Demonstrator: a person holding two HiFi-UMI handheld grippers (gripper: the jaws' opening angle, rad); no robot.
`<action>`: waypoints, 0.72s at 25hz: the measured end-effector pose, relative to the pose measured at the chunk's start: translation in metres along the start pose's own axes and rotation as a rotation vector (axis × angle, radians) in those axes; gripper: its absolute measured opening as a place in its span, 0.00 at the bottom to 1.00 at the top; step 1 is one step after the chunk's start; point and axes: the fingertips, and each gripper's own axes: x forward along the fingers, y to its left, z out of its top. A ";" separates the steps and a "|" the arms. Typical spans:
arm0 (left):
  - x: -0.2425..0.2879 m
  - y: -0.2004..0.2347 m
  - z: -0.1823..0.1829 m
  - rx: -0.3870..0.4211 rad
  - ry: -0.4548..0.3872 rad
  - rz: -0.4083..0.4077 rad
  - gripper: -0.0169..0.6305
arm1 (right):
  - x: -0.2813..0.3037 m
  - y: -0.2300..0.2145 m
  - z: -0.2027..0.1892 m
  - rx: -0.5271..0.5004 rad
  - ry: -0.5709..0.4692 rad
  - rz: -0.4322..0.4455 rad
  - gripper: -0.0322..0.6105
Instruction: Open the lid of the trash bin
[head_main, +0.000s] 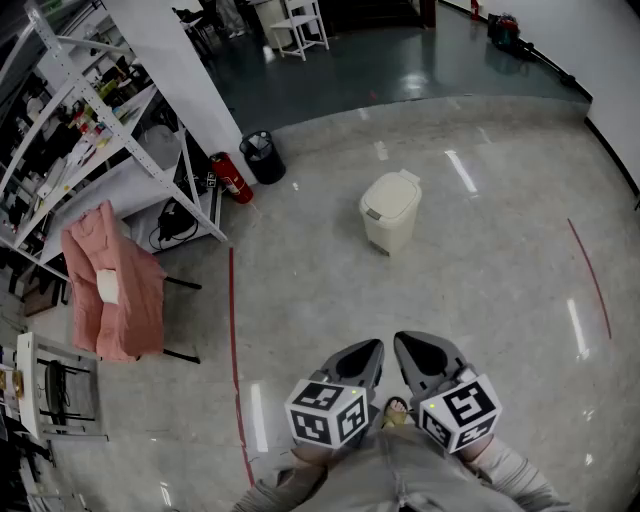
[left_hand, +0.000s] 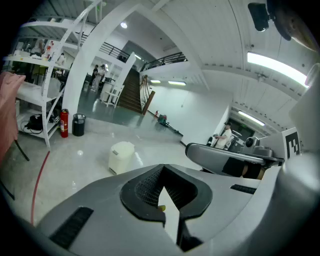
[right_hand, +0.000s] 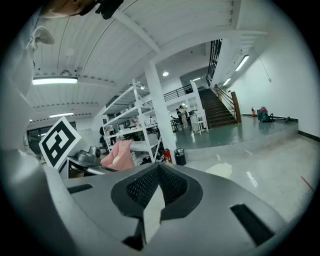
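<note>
Floor (head_main: 480, 280): polished pale grey, streaked with lamp glare; a red line (head_main: 234, 330) runs along it to the left of the fingers.
Trash bin (head_main: 390, 211): cream, lid down, standing alone on the floor well ahead of both pairs of fingers, with nothing touching it.
Left gripper (left_hand: 162, 167): fingers clenched tip to tip with nothing between them. A sliver of floor shows through the slit behind the tips.
Right gripper (right_hand: 159, 166): fingers likewise pressed together and empty, held just beside the left gripper.
Head view alone: both grippers sit low by the person's body, tips aimed toward the bin. White shelving (head_main: 110, 130) and a pink cloth (head_main: 112, 285) draped over a chair stand far to the left of the fingers. A red fire extinguisher (head_main: 232, 180) and a small black bin (head_main: 262, 156) sit ahead and to the left.
Left gripper view alone: the trash bin shows whole, ahead and left of the fingertips. A staircase (left_hand: 131, 92) rises beyond it, and a person (left_hand: 226, 136) stands far off past the right gripper's body.
Right gripper view alone: only the bin's pale top shows, right of the fingertips. The rest is cut off by the gripper's own body.
Hard to make out: a small yellowish speck in the slit of the left fingers, and the clutter on the shelving.
</note>
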 end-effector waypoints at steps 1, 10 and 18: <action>-0.002 -0.002 0.001 0.001 -0.010 0.004 0.03 | -0.002 0.002 0.000 -0.007 -0.002 0.001 0.06; -0.023 -0.013 0.001 0.056 -0.050 0.035 0.03 | -0.023 0.012 -0.007 -0.016 0.000 -0.014 0.06; -0.021 -0.025 -0.012 0.052 -0.063 0.051 0.03 | -0.040 0.002 -0.005 0.010 -0.051 0.012 0.06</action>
